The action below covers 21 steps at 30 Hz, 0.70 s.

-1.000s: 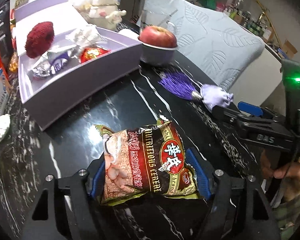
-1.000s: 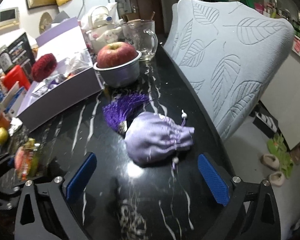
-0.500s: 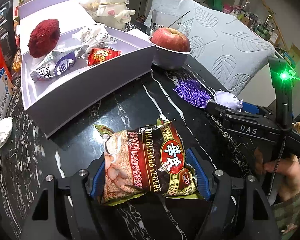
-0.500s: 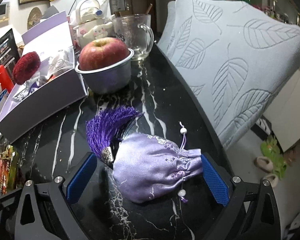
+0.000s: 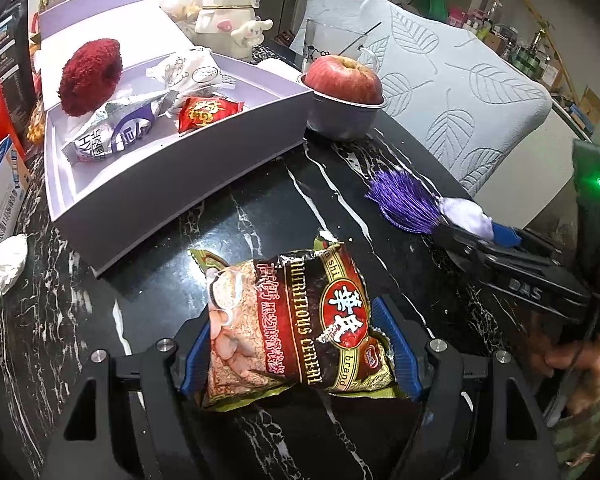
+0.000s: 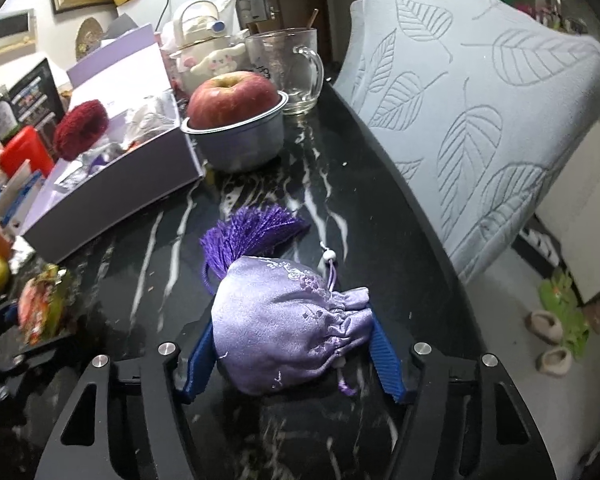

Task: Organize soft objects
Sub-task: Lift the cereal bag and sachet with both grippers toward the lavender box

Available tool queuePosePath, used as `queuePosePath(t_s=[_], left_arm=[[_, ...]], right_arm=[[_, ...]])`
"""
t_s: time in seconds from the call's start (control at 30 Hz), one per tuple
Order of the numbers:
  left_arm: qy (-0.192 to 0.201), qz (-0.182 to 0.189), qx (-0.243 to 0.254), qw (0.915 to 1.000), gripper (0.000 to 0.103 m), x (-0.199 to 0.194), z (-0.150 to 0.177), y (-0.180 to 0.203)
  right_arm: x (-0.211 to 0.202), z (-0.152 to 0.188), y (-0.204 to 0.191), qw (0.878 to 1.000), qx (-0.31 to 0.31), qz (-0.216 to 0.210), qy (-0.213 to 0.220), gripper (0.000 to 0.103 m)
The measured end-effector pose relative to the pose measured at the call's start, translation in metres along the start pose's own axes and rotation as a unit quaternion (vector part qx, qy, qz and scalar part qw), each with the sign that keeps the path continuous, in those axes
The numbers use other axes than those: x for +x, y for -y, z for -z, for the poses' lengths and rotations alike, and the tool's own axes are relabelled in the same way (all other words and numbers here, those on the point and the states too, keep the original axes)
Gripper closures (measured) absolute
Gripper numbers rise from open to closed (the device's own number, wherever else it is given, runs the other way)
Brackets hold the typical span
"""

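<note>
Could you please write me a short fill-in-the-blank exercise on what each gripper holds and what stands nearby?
1. The left gripper is shut on a packet printed "Nutritious ____".
2. The right gripper, whose jaws have just been closing, pinches a lilac pouch that has a ____ tassel.
3. The metal bowl holds an ____.
4. The fluffy red thing lies in the ____ box.

Missing words: cereal; purple; apple; lilac
</note>
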<state>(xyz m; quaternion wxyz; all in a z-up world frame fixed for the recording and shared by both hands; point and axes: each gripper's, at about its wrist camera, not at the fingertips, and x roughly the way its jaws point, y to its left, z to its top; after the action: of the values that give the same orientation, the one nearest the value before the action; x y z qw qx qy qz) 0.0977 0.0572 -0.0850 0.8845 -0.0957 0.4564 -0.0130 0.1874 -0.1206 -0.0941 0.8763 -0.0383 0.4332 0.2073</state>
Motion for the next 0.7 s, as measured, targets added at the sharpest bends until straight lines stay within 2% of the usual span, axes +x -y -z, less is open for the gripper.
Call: queuePosePath(t_s=[0.27, 0.7], left_arm=[[-0.001, 0.001, 0.005, 1.0000, 0.030, -0.006, 0.007, 0.002], [0.029, -0.001, 0.013, 0.9995, 0.030, -0.037, 0.025, 0.005]], right_arm=[[-0.026, 0.020, -0.001, 1.000, 0.011, -0.020, 0.001, 0.036], [-0.070, 0.047, -0.018, 0.998, 0.012, -0.054, 0.025, 0.036]])
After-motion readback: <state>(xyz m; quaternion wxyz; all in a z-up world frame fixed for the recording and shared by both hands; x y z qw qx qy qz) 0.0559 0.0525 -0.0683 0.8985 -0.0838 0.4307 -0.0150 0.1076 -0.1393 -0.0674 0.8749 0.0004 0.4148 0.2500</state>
